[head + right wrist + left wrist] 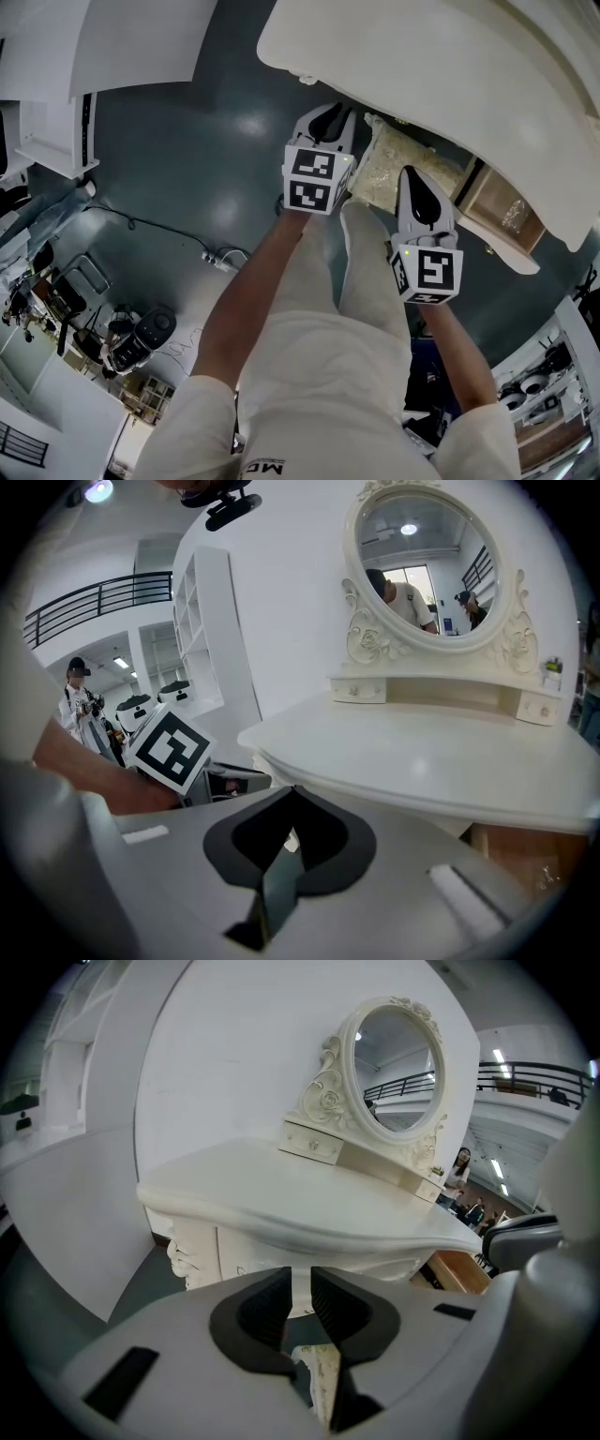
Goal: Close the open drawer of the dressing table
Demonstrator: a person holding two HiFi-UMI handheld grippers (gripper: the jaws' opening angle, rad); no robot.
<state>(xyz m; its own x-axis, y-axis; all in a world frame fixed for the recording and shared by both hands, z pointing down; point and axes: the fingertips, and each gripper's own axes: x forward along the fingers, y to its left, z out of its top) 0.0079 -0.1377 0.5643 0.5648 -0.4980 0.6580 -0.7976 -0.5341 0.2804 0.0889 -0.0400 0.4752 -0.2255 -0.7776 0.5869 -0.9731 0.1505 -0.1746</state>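
Note:
The white dressing table fills the upper right of the head view. Its oval mirror stands at the back. Under the top at the right, a drawer stands pulled out and shows its wooden inside; the same drawer appears in the left gripper view. My left gripper hovers before the table's edge. Seen along its own jaws, the left gripper has a narrow gap with nothing in it. My right gripper is near the drawer. Up close, the right gripper has its tips together.
A cream patterned cushion-like thing lies under the table top between the grippers. A cable and power strip run over the dark floor at left. A white shelf unit stands far left, and gear clutters the lower left.

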